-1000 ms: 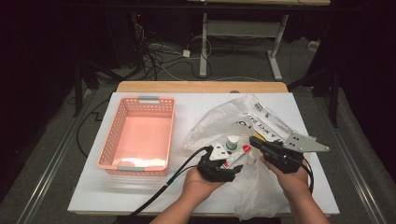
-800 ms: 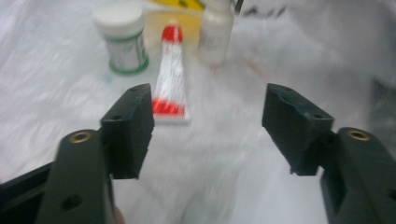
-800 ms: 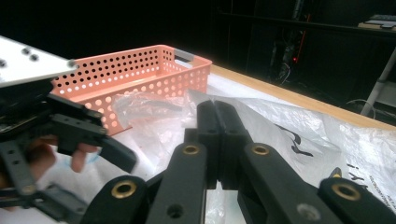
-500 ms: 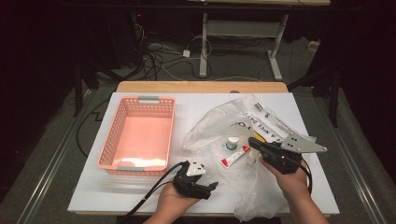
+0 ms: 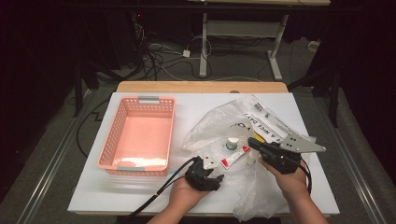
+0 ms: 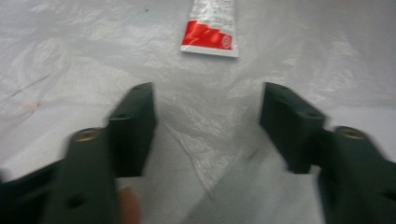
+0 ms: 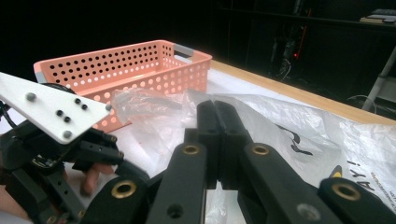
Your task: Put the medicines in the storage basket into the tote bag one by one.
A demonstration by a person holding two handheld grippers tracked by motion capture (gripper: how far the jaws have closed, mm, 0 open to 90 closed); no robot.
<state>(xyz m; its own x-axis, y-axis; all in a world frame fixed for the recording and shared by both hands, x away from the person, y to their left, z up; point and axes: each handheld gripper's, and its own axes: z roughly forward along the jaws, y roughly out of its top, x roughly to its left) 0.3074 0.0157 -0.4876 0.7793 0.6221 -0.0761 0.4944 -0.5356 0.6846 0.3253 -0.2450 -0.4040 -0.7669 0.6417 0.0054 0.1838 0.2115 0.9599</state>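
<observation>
A: Pinning the plastic bag [image 5: 243,130] on the table [image 5: 93,196], is that why the right gripper [image 5: 256,142] is clenched on its film?

B: I'd judge so; it steadies the bag beside the basket [image 5: 137,135] while the left gripper [image 6: 208,121] lines up.

A: On the tube [image 6: 210,29]?

B: Yes, lying ahead on the bag, untouched. Since a second ago that gripper pulled back and sank; its jaws, just closing, stand apart with only film between.

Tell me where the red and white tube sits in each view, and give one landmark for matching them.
High view: the red and white tube lies right of centre on the plastic bag, between the two grippers.
Left gripper view: top centre, ahead of the open jaws.
Right gripper view: not in it.
Shared landmark: the crinkled plastic bag.
</observation>
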